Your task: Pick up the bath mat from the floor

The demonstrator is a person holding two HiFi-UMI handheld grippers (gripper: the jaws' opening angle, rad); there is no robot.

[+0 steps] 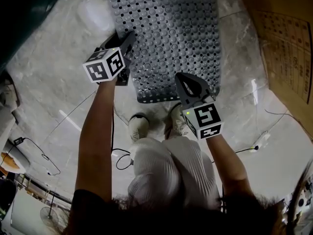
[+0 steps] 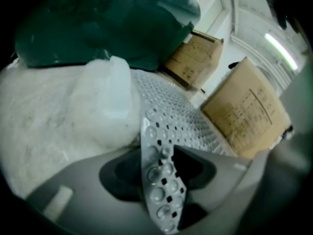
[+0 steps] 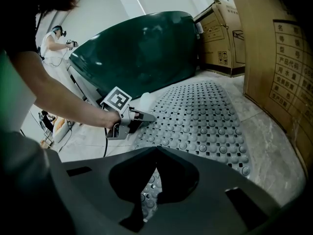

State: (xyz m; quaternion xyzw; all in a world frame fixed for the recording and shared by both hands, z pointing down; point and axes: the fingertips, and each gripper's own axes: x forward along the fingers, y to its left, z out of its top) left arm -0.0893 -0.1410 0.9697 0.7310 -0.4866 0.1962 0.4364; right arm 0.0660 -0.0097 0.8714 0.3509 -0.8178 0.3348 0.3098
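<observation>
We see the grey perforated rubber bath mat [image 1: 171, 33], studded with suction cups, lying on the pale marble floor [image 1: 58, 92] just ahead of our feet. Our left hand-held gripper [image 1: 130, 35] is at the mat's left edge, released, jaws spread wide with that edge [image 2: 161, 180] rising between them. Our right hand-held gripper [image 1: 182, 80] is at the near edge, clenched on a strip of mat [image 3: 146, 195]. Brown cardboard boxes [image 1: 288, 48] stand to the right.
</observation>
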